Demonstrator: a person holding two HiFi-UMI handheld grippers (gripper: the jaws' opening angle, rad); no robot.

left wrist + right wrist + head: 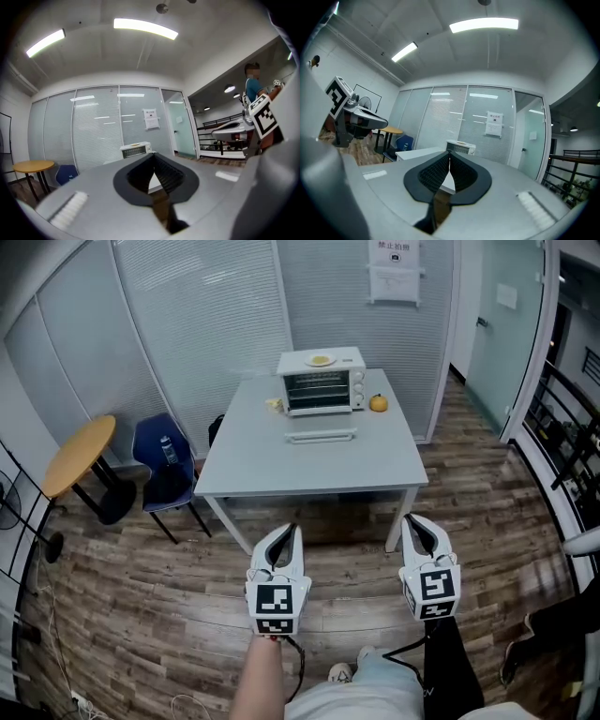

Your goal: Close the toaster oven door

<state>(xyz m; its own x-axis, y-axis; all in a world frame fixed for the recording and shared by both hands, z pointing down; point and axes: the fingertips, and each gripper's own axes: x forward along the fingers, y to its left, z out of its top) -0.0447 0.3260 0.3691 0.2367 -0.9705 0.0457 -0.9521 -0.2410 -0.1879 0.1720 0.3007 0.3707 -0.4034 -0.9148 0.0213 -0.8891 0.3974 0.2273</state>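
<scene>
**Jaws shut tight, oven far off**

Head view: your left gripper [295,531] and right gripper [410,519] have their jaws together and empty. The white boxy toaster oven [322,381] sits far back on the grey rectangular table [281,470], its door [322,436] dropped open.
Left gripper view: the tips meet with nothing between them.
Right gripper view: likewise.

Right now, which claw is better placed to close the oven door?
Left, marginally. The left claw lines up roughly straight with the open door; the right claw stands off toward the table's right corner. Both shut, empty, short of the table.
</scene>
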